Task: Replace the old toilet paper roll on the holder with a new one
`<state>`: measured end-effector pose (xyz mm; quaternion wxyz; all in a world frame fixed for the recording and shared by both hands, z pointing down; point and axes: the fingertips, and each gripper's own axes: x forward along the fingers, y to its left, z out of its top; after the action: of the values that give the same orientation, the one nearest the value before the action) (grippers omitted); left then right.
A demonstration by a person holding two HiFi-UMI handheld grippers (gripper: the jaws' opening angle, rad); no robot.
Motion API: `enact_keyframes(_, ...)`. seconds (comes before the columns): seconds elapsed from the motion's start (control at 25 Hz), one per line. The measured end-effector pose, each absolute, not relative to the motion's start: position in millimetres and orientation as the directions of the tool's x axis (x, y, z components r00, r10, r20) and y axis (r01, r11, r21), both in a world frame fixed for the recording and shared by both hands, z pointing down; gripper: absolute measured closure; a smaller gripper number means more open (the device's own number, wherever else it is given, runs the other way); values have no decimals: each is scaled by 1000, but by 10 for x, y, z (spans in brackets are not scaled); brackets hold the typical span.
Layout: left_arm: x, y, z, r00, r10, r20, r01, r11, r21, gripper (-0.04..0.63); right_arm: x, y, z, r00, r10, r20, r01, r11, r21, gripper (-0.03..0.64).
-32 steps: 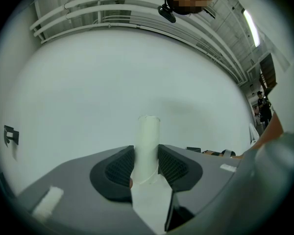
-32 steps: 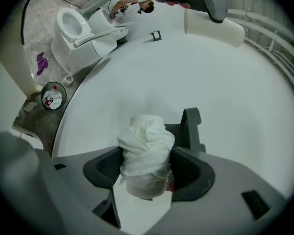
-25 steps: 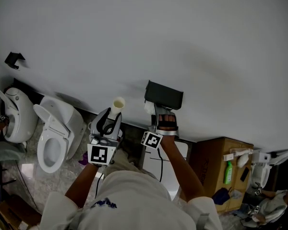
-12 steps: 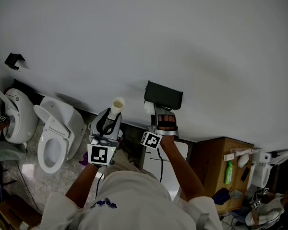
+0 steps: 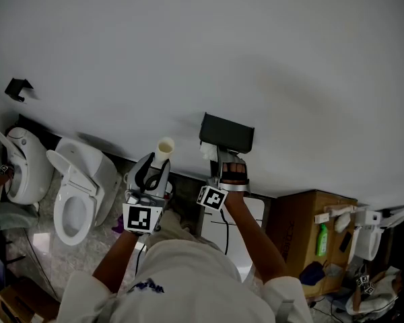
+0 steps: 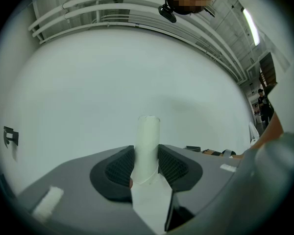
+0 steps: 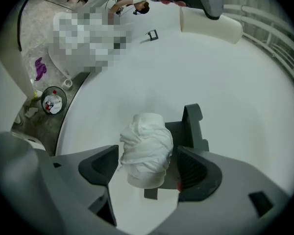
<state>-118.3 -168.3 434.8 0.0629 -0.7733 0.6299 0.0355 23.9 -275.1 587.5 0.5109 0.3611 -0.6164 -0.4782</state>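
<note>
My left gripper (image 5: 151,173) is shut on an empty cardboard tube (image 5: 164,148), which points up towards the white wall. In the left gripper view the tube (image 6: 148,146) sits pinched between the two pads, with the left gripper (image 6: 147,168) around its lower end. My right gripper (image 5: 222,163) is at the dark wall holder (image 5: 227,133). A crumpled white paper roll (image 7: 146,148) hangs on the holder (image 7: 192,126). The right gripper (image 7: 147,168) has just been opening its jaws; the roll stands between them with a gap on each side.
Two white toilets (image 5: 77,187) (image 5: 20,163) stand at the left along the wall. A cardboard box (image 5: 310,227) with a green bottle (image 5: 321,242) is at the right. A small dark bracket (image 5: 17,88) is on the wall far left. A waste bin (image 7: 53,102) stands on the floor.
Both grippers stay where they were, the left still on the tube. Only the head view has shifted slightly.
</note>
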Motion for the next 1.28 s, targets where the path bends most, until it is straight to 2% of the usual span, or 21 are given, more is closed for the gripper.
enact_keyframes(0.12,-1128,-1682,4335,214,-964,-158,-977,-207,-60,440,287,-2674,5860,-211,-936,282,31,282,959,242)
enact_keyframes(0.28,-1077,-1684,4405,225,-968,-109,-974,-219,-64,440,364,-2557,5782,-199,-941,274,-32,286,958,256)
enact_keyframes(0.64,-1031,-1679,4360,248,-966,-73,-964,-239,-112,440,769,-2298,5431,-128,-959,252,-332,281,900,258)
enact_keyframes(0.72,-1002,-1647,4310,253,-965,-71,-963,-243,-118,440,955,-2216,5384,-104,-953,284,-461,299,836,258)
enact_keyframes(0.88,-970,-1530,4195,283,-955,-92,-955,-272,-119,440,1302,-2017,5354,-91,-925,368,-750,307,586,259)
enact_keyframes(1.08,-1032,-1336,4094,316,-942,-111,-947,-306,-99,440,1463,-1675,5149,-22,-937,350,-801,226,555,259)
enact_keyframes(1.28,-1171,-1039,3986,351,-927,-132,-935,-341,-93,440,1258,-1305,4757,-85,-951,296,-910,195,366,273)
